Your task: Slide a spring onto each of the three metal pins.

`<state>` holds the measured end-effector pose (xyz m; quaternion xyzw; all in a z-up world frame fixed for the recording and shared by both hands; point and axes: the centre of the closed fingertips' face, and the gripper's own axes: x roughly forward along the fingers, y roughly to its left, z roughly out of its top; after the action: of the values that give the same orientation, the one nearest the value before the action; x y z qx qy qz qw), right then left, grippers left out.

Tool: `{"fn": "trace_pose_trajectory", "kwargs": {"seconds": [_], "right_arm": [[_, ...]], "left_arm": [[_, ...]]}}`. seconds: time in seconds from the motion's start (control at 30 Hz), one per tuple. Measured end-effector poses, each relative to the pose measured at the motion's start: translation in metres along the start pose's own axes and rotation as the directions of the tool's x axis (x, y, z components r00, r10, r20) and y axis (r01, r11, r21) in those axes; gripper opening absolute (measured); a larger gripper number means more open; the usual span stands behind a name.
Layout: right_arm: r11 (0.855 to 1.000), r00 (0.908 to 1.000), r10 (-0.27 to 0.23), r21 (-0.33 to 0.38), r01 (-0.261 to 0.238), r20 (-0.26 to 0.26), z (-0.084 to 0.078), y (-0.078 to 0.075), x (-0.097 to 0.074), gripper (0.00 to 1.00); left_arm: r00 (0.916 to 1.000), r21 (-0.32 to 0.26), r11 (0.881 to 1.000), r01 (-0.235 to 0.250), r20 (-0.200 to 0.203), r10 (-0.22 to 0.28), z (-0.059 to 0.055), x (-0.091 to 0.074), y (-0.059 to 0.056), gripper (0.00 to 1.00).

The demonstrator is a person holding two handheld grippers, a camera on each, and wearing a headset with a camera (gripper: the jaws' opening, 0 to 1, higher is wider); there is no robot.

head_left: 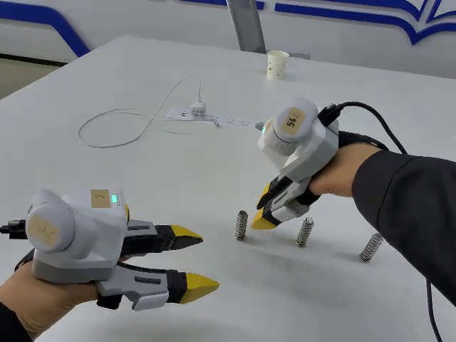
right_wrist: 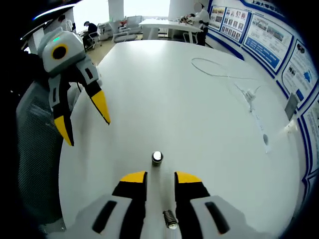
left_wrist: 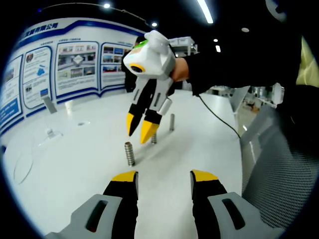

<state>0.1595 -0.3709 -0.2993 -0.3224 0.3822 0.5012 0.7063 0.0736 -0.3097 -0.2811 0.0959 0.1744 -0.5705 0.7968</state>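
Three short metal pins stand in a row on the white table, each with a coil spring around it: the left one, the middle one and the right one. My right gripper points down between the left and middle pins, its jaws a narrow gap apart and holding nothing. In the right gripper view the left pin's top lies just ahead of the right gripper, and a spring shows through the gap. My left gripper hovers open at the near left, empty, aimed at the nearest spring.
A white power strip with a plugged charger and a looping white cable lies mid-table. A paper cup stands at the far edge. A black cable trails from the right gripper over the person's dark sleeve.
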Motion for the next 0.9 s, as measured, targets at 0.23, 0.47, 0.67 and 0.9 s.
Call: {"fn": "trace_pose_trajectory", "kwargs": {"seconds": [0.23,0.47,0.67,0.9], "right_arm": [[0.999,0.9989,-0.031,0.030,0.030,0.034,-0.011,-0.002,-0.017,0.23],[0.995,0.9942,-0.068,0.074,0.062,0.083,-0.023,-0.003,-0.032,0.26],[0.988,0.9857,-0.108,0.121,0.092,0.130,-0.032,-0.005,-0.045,0.28],[0.980,0.9743,-0.159,0.146,0.136,0.160,-0.044,-0.005,-0.057,0.34]], "left_arm": [[1.0000,-0.001,1.000,0.002,0.002,-0.002,0.003,0.002,-0.002,0.43],[1.0000,-0.001,1.000,0.006,0.003,-0.006,0.005,0.004,-0.002,0.44],[0.9999,0.000,1.000,0.012,0.002,-0.012,0.006,0.006,-0.004,0.44],[0.9999,0.000,1.000,0.014,0.006,-0.014,0.008,0.007,-0.002,0.44]]}}
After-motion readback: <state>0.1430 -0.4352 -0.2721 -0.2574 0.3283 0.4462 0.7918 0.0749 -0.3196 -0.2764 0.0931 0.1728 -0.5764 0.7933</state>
